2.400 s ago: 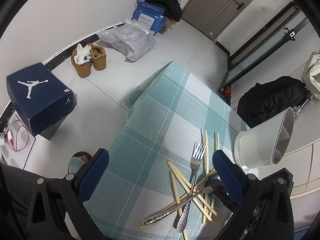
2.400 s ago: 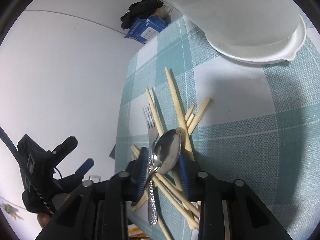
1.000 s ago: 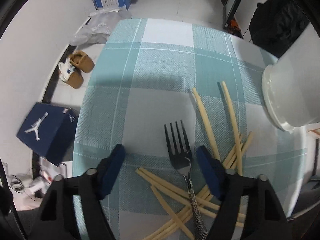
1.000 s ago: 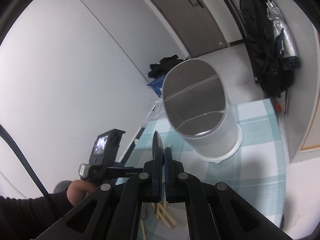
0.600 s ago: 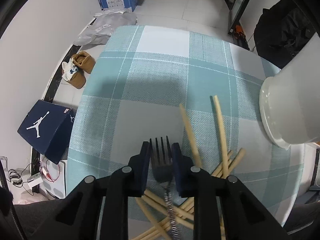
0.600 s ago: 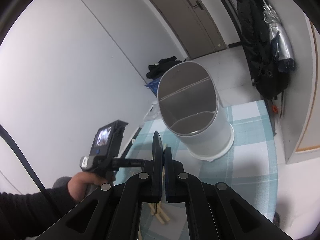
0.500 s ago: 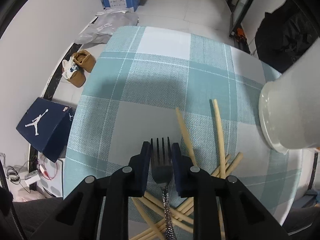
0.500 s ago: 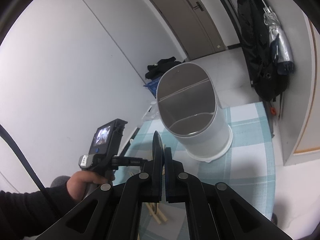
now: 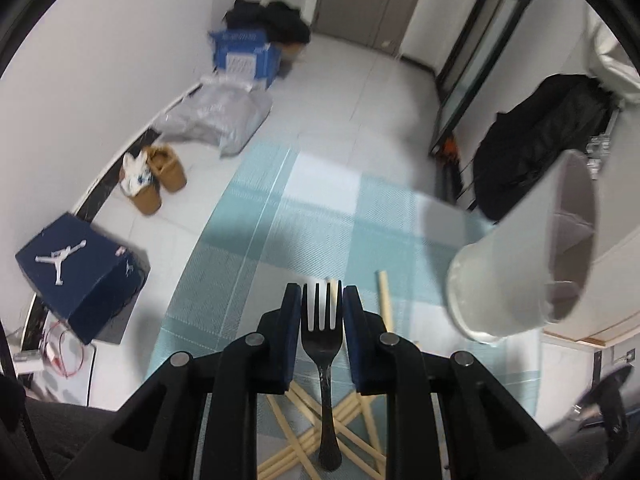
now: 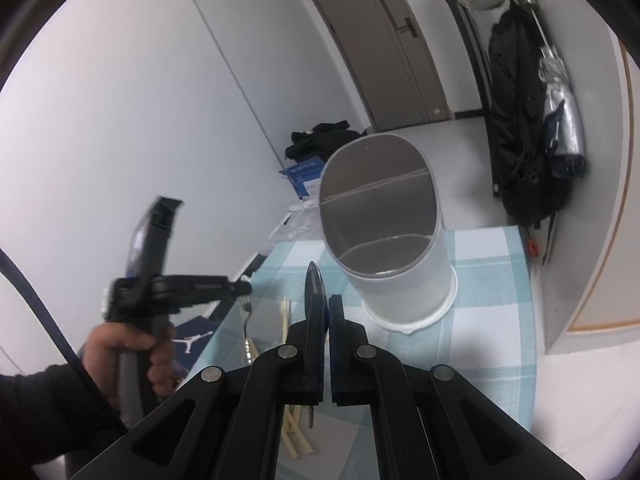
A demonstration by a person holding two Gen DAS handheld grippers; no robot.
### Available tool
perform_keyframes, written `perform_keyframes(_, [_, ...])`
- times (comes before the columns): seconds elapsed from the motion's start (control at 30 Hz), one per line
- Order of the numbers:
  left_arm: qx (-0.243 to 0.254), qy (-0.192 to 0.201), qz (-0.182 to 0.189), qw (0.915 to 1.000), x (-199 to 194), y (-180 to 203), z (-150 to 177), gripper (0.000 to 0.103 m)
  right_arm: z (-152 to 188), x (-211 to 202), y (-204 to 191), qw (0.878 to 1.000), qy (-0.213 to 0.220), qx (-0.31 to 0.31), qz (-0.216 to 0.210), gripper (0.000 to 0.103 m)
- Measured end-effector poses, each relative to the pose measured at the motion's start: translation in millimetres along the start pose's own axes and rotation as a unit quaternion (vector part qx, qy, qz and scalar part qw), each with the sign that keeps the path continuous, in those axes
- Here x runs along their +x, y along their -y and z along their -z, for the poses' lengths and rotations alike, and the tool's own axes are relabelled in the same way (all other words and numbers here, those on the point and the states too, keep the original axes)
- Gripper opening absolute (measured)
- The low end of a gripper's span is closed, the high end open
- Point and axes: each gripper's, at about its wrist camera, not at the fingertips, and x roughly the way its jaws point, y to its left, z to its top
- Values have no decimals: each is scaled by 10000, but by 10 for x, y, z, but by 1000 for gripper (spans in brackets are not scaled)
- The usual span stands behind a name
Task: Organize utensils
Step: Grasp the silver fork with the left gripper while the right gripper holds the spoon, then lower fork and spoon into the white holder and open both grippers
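While both grippers hang above the teal-checked tabletop (image 9: 320, 216):
Left gripper (image 9: 321, 300): fingers just closed, clamped on the dark metal fork (image 9: 323, 344), tines forward, lifted above the scattered wooden chopsticks (image 9: 384, 304).
Right gripper (image 10: 325, 312): fingers together, pinching the metal spoon (image 10: 313, 280) edge-on.
White divided utensil holder (image 10: 400, 264): upright on the tabletop, just beyond the spoon.

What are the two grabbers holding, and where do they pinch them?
The left gripper pinches the fork by its head. The right gripper pinches the spoon, bowl poking up above its pads.
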Motion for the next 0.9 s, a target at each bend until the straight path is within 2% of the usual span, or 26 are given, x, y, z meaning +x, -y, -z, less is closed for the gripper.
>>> perform_keyframes(0.17, [399, 398, 252, 9981, -242, 142, 73, 16, 26, 16, -95, 9998, 47, -167, 91, 1])
perform_keyframes(0.37, [705, 633, 487, 9943, -416, 166, 134, 16, 49, 26, -133, 9996, 86, -166, 213, 1])
perform_keyframes(0.73, [1108, 608, 791, 9888, -613, 230, 235, 16, 17, -72, -250, 9979, 186, -418, 461, 1])
perform_keyframes(0.9, [1360, 744, 1050, 9823, -875, 372, 168, 16, -83, -174, -225, 9973, 334, -327, 569, 1])
